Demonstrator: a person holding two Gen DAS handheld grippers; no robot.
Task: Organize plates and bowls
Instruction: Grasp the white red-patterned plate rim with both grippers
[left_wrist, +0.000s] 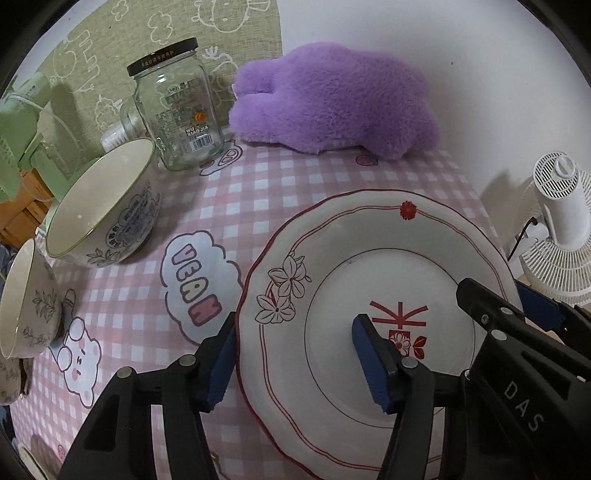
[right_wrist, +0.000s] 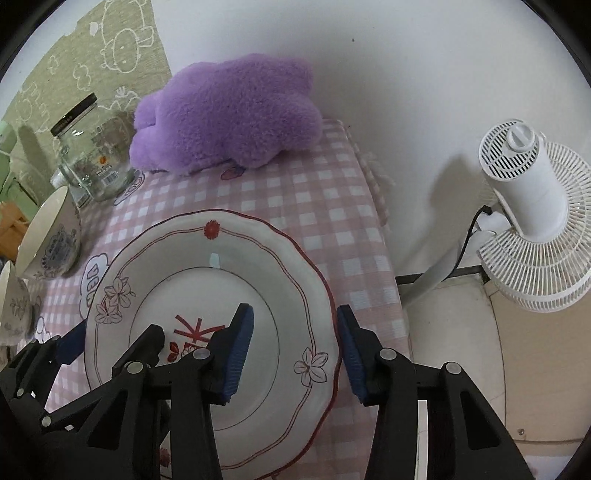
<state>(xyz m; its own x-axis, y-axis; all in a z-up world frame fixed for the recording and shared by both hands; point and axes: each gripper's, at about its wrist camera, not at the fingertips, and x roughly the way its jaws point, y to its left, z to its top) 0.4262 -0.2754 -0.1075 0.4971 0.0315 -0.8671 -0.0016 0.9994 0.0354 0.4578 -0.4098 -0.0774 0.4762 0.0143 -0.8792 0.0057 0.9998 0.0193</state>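
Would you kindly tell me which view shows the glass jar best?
The left wrist view: the glass jar stands large, with black lid, label and barcode showing. The right wrist view shows it smaller, near the edge, partly behind the purple plush toy.

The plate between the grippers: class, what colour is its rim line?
Red on the white plate, clearest in the right wrist view.

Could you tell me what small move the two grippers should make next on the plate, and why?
Probably close both a little further. The left gripper straddles the plate's left rim and the right gripper its right rim, each with one pad over the plate and one outside, but gaps still show at the pads. The plate lies flat on the checked tablecloth, so lifting should wait for a firm pinch.
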